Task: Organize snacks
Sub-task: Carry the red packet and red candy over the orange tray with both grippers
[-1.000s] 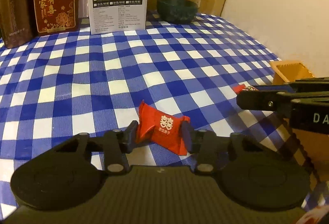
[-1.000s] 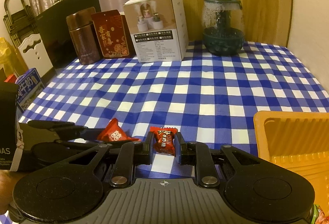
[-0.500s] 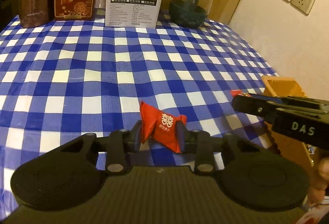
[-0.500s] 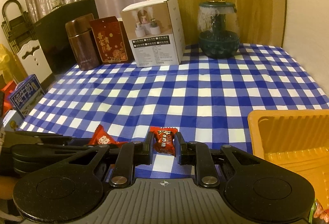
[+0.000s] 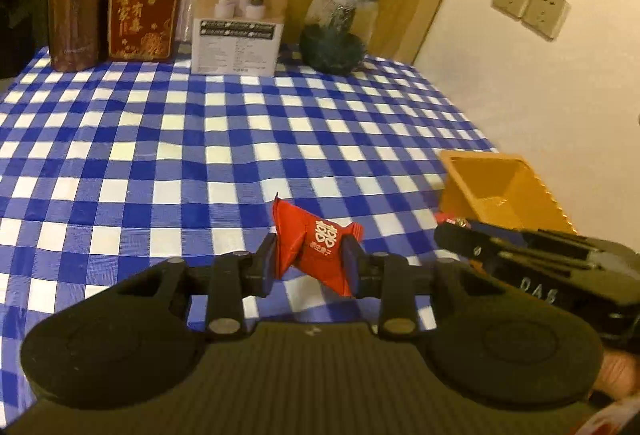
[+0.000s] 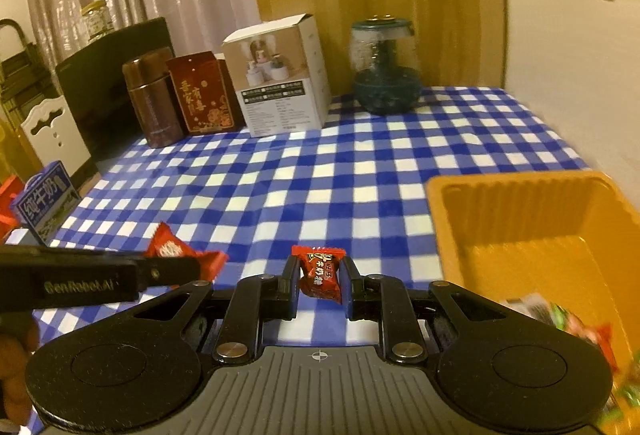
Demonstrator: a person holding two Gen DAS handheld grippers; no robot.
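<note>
My left gripper [image 5: 309,262] is shut on a red candy with white characters [image 5: 320,243], lifted above the blue checked tablecloth [image 5: 240,139]. The same candy [image 6: 172,249] shows at the left of the right wrist view, beyond the left gripper's black finger. My right gripper [image 6: 322,281] is shut on a smaller dark red wrapped candy [image 6: 322,273], also off the cloth. An orange tray [image 6: 520,219] lies to the right of both grippers and holds several wrapped snacks [image 6: 572,323] at its near end. In the left wrist view the tray [image 5: 500,187] lies past the right gripper's body [image 5: 540,267].
Along the table's far edge stand a brown tin [image 5: 76,7], a dark red box [image 5: 142,11], a white carton [image 5: 240,15] and a glass jar [image 5: 340,27]. A blue milk carton [image 6: 44,203] sits at the left edge. A wall rises on the right.
Both grippers have risen and drifted right toward the orange tray, each carrying its candy. The left jaws closed tighter on the red candy, lifting it off the cloth.
</note>
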